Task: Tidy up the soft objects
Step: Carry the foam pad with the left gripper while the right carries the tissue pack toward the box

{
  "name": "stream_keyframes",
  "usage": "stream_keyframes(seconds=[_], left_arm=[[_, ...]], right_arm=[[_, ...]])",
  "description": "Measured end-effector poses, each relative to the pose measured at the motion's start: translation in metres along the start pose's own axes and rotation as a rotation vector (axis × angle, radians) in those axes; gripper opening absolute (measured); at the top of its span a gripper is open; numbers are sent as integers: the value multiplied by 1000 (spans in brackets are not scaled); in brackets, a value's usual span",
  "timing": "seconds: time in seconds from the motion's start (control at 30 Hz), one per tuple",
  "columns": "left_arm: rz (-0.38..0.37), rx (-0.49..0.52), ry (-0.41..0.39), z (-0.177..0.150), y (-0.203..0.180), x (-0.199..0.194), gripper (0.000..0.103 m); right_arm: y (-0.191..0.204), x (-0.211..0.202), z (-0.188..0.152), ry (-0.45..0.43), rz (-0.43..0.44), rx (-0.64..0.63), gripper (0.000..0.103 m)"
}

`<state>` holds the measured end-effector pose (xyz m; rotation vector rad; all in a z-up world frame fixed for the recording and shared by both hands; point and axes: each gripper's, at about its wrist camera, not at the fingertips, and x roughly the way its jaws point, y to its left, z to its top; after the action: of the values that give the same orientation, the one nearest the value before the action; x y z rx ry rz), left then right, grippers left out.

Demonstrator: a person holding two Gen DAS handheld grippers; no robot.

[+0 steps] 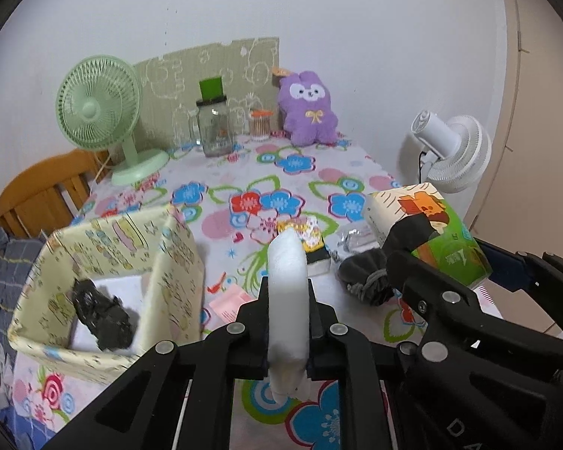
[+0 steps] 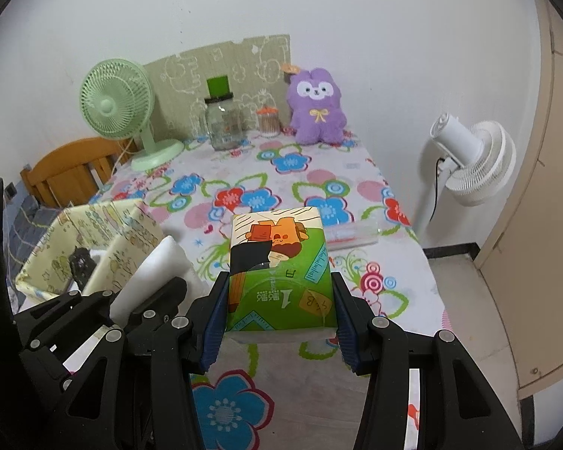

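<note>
Left gripper (image 1: 287,322) clenched on a white foam sponge (image 1: 287,292), squeezed thin between the pads and standing on edge, lifted clear of the floral tablecloth (image 1: 292,172). Right gripper (image 2: 279,311) grasping a green tissue pack (image 2: 277,273) by its two long sides, blue pads pressed into the soft wrapper, held above the cloth toward the table's near right side. Probably both picked up together so as to be dropped into the yellow fabric box (image 1: 105,247) at the table's near left corner, open at the top, with a dark soft bundle (image 1: 103,315) already lying inside. Sponge just beside the box's right wall, so only a short sideways carry over the rim likely needed; tissue pack farther off, with the left gripper between it and the box. Still on the cloth near the middle: a small patterned sponge (image 1: 311,243), a dark drawstring pouch (image 1: 368,277), a clear plastic wrapper (image 1: 351,238) and a pink card (image 1: 229,302). Middle of the table otherwise free for moving. Along the far edge, well apart: green fan (image 1: 97,112), glass jar (image 1: 216,127), cotton swab tub (image 1: 261,125), purple plush rabbit (image 1: 307,108). Wooden chair (image 1: 45,191) beyond the left edge, white standing fan (image 1: 450,150) beyond the right. Box walls soft and sagging, so likely to fold if clipped on the way over.
</note>
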<state>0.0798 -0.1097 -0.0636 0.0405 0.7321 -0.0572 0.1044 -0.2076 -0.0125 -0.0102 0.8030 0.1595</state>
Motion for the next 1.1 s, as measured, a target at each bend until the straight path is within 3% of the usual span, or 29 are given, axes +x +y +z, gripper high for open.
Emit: stream_keyframes(seconds=[0.57, 1.1], left_arm=[[11, 66, -71, 27, 32, -43, 10], [75, 40, -90, 32, 88, -40, 11]], right_arm=[[42, -37, 38, -46, 38, -85, 54], [95, -21, 56, -56, 110, -122, 54]])
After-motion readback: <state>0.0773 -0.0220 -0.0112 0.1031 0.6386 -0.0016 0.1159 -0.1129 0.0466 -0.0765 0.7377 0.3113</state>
